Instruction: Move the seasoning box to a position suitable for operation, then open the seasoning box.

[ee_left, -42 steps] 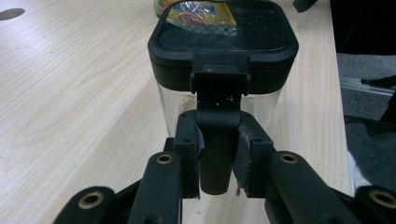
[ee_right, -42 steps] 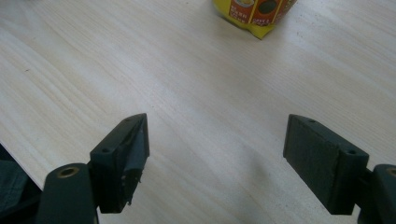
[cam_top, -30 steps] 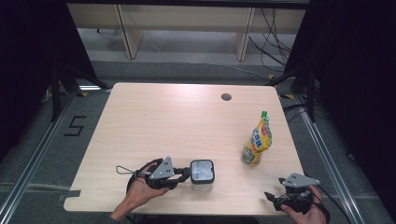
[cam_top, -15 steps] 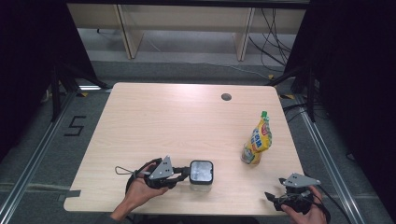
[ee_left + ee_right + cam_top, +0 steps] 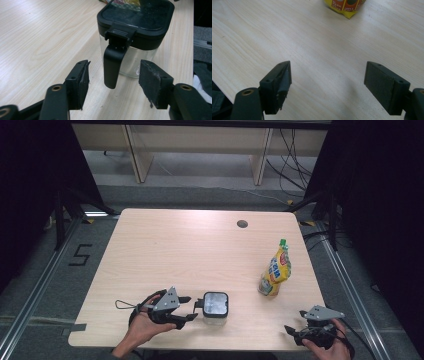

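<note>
A clear square container with a black lid stands near the table's front edge. Its black handle hangs down the side that faces my left gripper. The left gripper has just been opening its jaws; the handle sits in the gap between them, and neither pad touches it. My right gripper rests at the front right corner, open, with bare tabletop between its fingers. A yellow pouch with a green cap stands upright beyond it, and its bottom edge shows in the right gripper view.
The wooden table has a round cable hole at the back right. Its front edge runs close under both hands. Dark floor, rails and cables surround it.
The left gripper's jaws have spread apart from the container's handle, which they pinched before. The container and the right gripper have stayed put.
</note>
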